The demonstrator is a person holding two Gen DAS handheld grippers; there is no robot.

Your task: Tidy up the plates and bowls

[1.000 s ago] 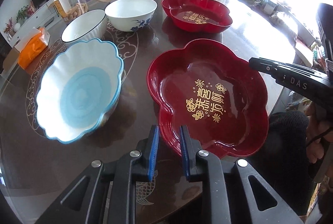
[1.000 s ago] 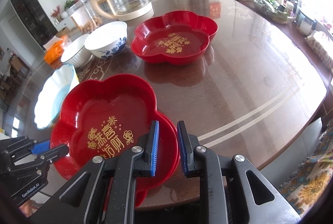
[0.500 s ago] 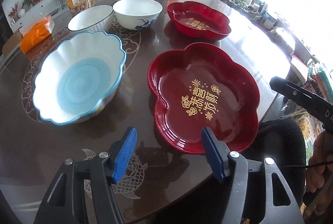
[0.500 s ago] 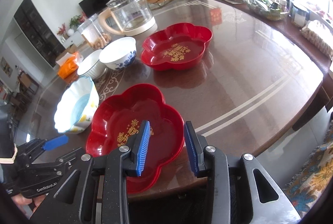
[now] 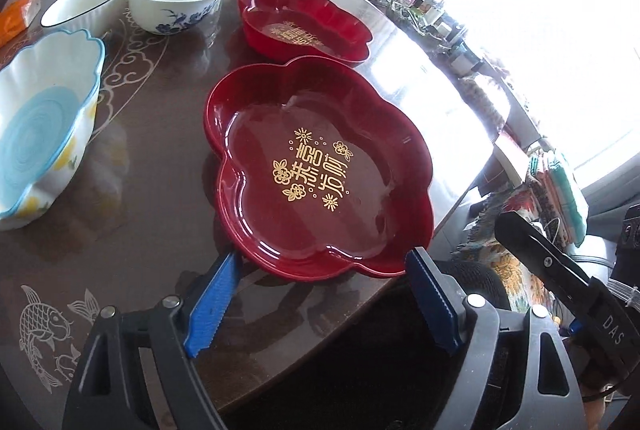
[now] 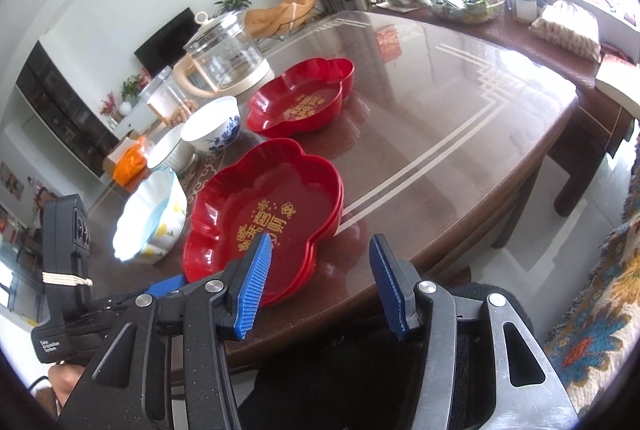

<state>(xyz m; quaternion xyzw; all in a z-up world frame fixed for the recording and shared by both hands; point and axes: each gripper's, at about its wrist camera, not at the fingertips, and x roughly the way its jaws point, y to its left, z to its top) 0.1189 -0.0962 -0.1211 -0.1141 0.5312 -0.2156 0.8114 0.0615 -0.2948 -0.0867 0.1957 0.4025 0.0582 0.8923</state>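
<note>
Near red flower-shaped plastic plate (image 5: 320, 166) sits at table edge w/ nothing gripping it; left gripper (image 5: 320, 300) & right gripper (image 6: 320, 284) jaws opening, nothing btwn, prob. readied for pickup.

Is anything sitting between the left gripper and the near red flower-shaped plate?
Nothing visible. The left gripper faces the near red plate across bare table; its jaws are opening, with nothing between them and the plate's near rim just ahead. The scalloped bowl stands off to the side.
</note>
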